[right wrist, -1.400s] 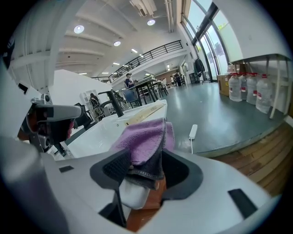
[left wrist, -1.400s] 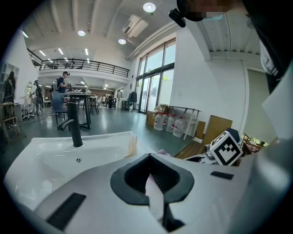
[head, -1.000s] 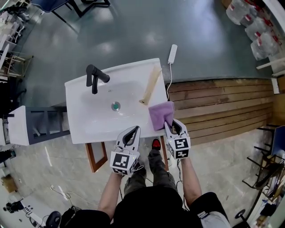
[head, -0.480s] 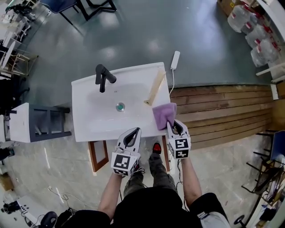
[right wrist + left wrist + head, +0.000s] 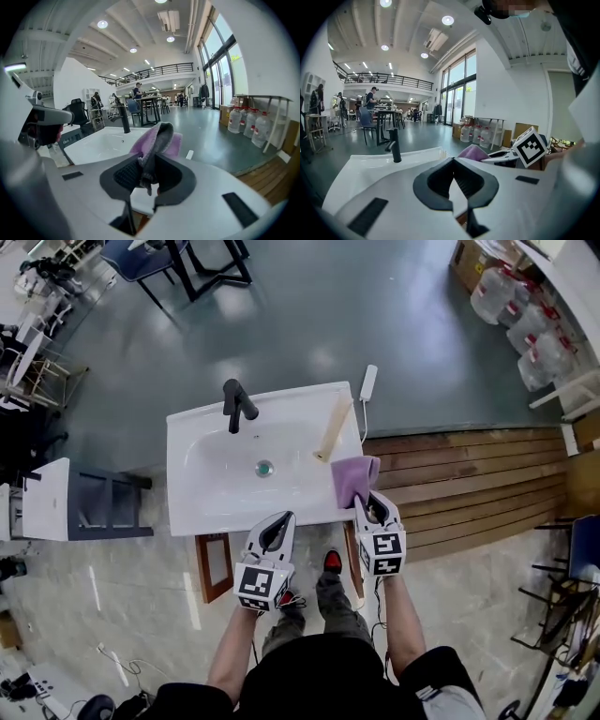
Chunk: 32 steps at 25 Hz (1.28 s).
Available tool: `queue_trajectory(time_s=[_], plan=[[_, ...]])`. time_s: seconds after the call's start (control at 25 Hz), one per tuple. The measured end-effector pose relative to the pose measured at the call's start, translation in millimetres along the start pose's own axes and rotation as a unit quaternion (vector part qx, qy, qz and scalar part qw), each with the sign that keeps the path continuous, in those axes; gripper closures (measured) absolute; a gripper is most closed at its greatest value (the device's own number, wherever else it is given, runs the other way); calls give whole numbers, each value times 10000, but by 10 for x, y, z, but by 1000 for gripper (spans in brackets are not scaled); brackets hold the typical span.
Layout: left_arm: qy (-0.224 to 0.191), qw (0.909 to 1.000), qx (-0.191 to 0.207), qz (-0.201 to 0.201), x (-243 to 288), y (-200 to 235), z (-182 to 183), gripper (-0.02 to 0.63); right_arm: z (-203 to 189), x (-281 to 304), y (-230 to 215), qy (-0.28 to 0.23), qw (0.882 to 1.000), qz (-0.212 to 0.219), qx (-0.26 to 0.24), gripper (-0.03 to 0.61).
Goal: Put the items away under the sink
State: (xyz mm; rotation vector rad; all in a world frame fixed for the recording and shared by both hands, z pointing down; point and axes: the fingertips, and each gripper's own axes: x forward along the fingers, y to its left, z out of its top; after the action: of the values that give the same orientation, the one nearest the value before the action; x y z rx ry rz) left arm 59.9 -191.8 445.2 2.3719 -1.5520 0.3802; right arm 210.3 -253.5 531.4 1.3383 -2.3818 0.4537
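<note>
The white sink basin stood free on the hall floor, its front edge running straight across just ahead of both grippers. Its left edge lay near a dark shelf unit, with a strip of floor between them. Its right edge met the wooden decking. Beyond the back edge, past the black faucet, the grey-green floor was open as far as the chairs and tables. A white power strip lay just off the back right corner. A wooden slat rested at a slant on the right rim. Under the front edge a wooden frame leg showed on the left, and the person's red shoe sat in the gap below the basin.

The left gripper hovered before the front edge with its jaws pressed together and nothing between them. The right gripper sat at the front right corner. Its jaws had just been closing, and they pinched the purple cloth.

The cloth stood up out of those jaws over the basin's front right corner. In the right gripper view the cloth was folded on itself, soft and napped, lilac on its faces and greyer along the fold.
</note>
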Motion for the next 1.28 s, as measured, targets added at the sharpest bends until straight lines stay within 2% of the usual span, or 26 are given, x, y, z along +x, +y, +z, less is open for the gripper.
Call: queue_trajectory(time_s=[0.44,0.68,1.28], plan=[[-531,9984,209,-68,-721,69,353,607,457,-621,585,-510,9984,-216,-135,483],[-720,9970,256,-106,-1205,84,417,607,655,-988,980,-802,9961,-284,-222,483],[-1205,9914,491,-143,-2268,198,445,607,792,-1671,2054,-1284,9906,-288,-386,483]])
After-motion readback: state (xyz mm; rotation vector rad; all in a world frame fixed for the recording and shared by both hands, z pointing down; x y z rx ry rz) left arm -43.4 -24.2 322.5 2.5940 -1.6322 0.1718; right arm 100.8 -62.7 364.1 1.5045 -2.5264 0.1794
